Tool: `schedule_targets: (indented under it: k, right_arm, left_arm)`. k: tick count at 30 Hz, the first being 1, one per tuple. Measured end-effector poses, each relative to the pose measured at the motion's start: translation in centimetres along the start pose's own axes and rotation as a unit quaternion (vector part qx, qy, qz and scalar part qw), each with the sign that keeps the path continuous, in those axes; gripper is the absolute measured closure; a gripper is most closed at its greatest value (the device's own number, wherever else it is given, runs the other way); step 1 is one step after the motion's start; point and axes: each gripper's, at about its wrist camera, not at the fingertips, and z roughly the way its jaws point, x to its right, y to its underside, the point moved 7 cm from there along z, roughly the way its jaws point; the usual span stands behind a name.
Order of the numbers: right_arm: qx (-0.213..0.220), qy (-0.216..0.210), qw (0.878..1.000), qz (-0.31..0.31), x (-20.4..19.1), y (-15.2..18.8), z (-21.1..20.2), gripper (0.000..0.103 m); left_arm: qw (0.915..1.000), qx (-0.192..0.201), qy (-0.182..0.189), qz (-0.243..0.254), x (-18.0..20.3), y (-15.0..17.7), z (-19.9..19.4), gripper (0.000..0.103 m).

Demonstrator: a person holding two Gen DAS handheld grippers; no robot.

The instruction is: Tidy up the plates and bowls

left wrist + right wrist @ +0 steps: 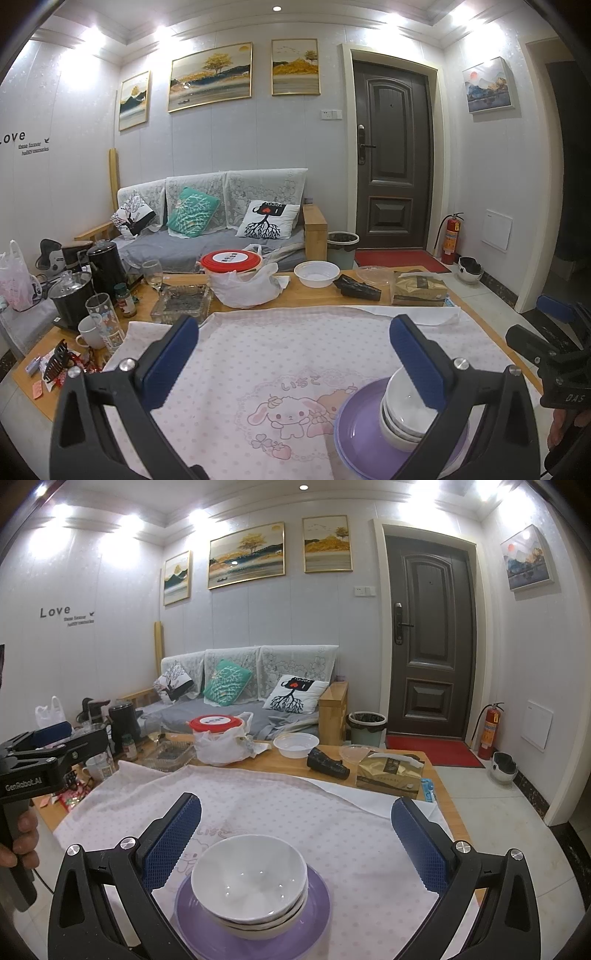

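Observation:
A stack of white bowls [250,884] sits nested on a purple plate [314,919] on the pink dotted cloth [295,812]. In the left wrist view the bowls [400,413] and the plate [362,435] lie low at the right, partly behind the right finger. My left gripper [294,334] is open and empty above the cloth, left of the stack. My right gripper [295,814] is open and empty, with the stack low between its fingers. Each gripper shows at the edge of the other's view.
At the far side of the wooden table stand a white disposable bowl [317,274], a red-lidded container in a plastic bag [236,273], a glass ashtray [181,302], a tissue box [419,288], a black object [356,288]. Kettles, glasses and a mug [90,332] crowd the left.

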Motion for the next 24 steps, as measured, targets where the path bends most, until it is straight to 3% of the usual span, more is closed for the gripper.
schedule_targets:
  k: [24]
  right_arm:
    - [-0.001,-0.001,1.0,0.002,0.18,0.13,-0.06,0.001]
  left_arm:
    - [1.0,-0.003,-0.003,-0.001,-0.21,0.15,0.14,0.0]
